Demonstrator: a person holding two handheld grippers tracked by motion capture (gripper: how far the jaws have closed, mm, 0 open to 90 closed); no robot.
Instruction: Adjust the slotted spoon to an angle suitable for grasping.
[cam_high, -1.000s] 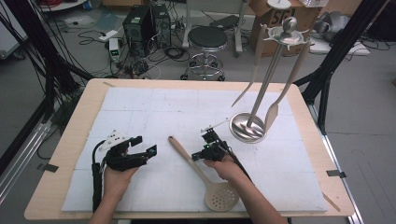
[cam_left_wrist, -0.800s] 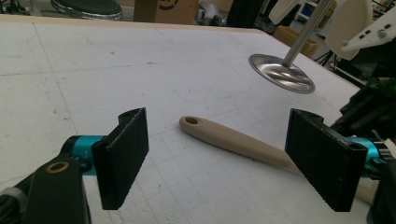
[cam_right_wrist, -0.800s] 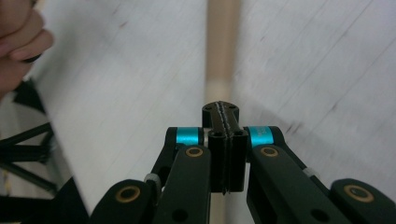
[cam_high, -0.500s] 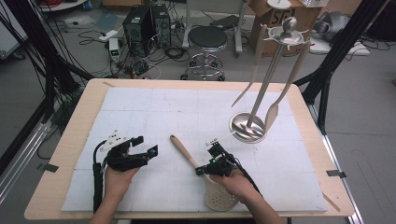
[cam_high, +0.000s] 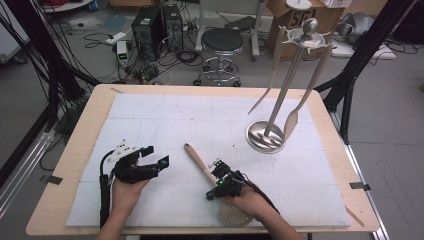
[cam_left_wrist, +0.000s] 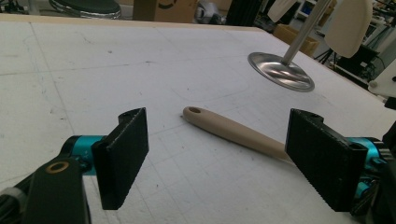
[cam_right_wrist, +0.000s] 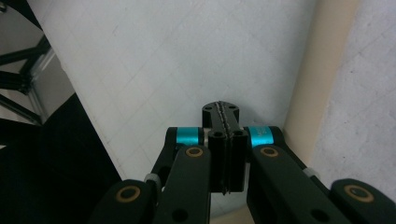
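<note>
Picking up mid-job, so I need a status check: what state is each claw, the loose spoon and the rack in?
Left claw: open, empty.
Right claw: shut, empty, beside the handle.
Slotted spoon: flat on the mat, not gripped.
Utensil rack: upright, two utensils hanging.

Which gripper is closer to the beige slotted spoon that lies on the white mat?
The right. The right gripper, jaws shut with nothing between them, sits right beside the slotted spoon, over its handle. The left gripper, jaws open, rests further away on the mat, pointing toward it.
</note>
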